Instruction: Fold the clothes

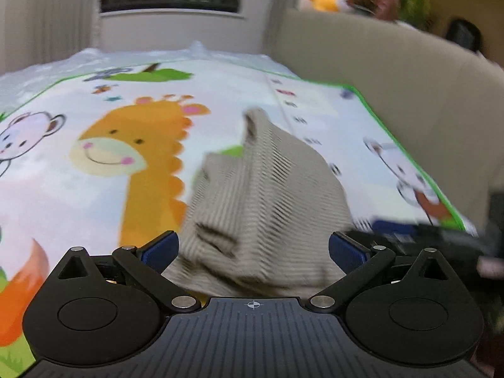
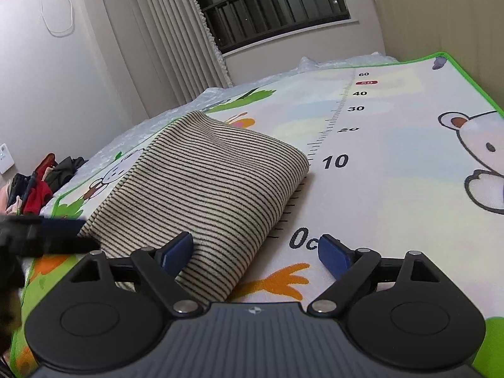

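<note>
The striped garment (image 2: 208, 186), cream with thin dark lines, lies folded into a thick oblong on the animal-print play mat (image 2: 393, 189). Its right edge runs along the printed height ruler (image 2: 340, 116), and the fold ends near the "0" mark.

The right claw (image 2: 255, 252) is spread wide and grips nothing. Its left blue pad (image 2: 176, 249) rests against the near corner of the striped garment, while the other pad stands over bare mat just right of the garment, by the "0".

In the left wrist view the picture is blurred by motion. The left claw (image 1: 252, 249) is likewise wide open, its blue pads on either side of the striped garment (image 1: 267, 195), which bulks up between them; whether either pad touches the cloth cannot be told. A printed giraffe (image 1: 138, 157) lies left of the garment.

Far left of the garment, beyond the mat's green edge, sits a heap of dark and red clothes (image 2: 41, 182).
</note>
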The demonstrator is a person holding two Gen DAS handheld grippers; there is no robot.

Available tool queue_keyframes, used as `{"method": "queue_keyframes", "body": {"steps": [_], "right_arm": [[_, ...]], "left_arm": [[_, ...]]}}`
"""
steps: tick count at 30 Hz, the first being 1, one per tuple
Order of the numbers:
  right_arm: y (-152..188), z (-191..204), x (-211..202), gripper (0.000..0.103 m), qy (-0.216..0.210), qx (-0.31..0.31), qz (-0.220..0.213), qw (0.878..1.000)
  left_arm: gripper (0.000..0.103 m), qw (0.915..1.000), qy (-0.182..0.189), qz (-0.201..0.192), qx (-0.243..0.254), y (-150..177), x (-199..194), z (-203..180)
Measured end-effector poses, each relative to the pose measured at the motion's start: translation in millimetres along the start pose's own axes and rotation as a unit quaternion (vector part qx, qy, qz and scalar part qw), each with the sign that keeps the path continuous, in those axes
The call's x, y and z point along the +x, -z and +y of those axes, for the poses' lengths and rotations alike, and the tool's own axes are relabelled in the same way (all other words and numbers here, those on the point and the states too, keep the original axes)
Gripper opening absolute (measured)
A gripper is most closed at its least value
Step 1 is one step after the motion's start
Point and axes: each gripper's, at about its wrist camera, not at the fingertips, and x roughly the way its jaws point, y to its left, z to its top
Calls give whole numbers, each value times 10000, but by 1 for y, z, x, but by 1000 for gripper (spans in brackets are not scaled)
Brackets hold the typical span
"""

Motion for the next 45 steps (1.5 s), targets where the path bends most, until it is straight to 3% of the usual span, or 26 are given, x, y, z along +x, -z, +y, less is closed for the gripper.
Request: {"method": "queue_keyframes", "body": {"steps": [7, 9, 15, 19, 25, 29, 31, 34, 38, 42, 45], "right_arm": [[2, 28, -28, 69, -266, -323, -88, 9991], [2, 32, -25, 68, -379, -113, 51, 9992], [14, 36, -3, 73, -386, 156, 465, 9981], [2, 24, 5, 53, -543, 380, 667, 9956], [-17, 37, -2, 53, 215, -712, 230, 9970], [-21, 49, -13, 56, 623, -1341, -83, 9890], [-22, 54, -18, 63, 725, -1568, -224, 9847], [-20, 63, -23, 72, 498, -1643, -343, 9846], [-14, 80, -17, 77, 220, -1833, -294, 9824], [-5, 80, 2, 79, 140, -1572, -32, 9875], [3, 77, 7, 82, 173, -1585, 37, 9872]], "left_arm": [[103, 9998, -174, 130, -24, -10, 29, 18], [103, 9997, -158, 197, -77, -7, 38, 25], [101, 9946, 432, 383, -859, 9, 58, 48], [99, 9932, 674, 386, -865, 13, 55, 43], [98, 9924, 1031, 555, -377, 16, 51, 10], [98, 9928, 1018, 439, -452, 19, 41, 12], [97, 9929, 972, 324, -613, 18, 34, 21], [92, 9936, 829, 278, -711, 15, 28, 31], [81, 9950, 549, 688, -474, 16, 30, 28], [81, 9946, 211, 920, -430, 19, 27, 22], [86, 9952, 242, 850, -424, 22, 20, 24]]}}
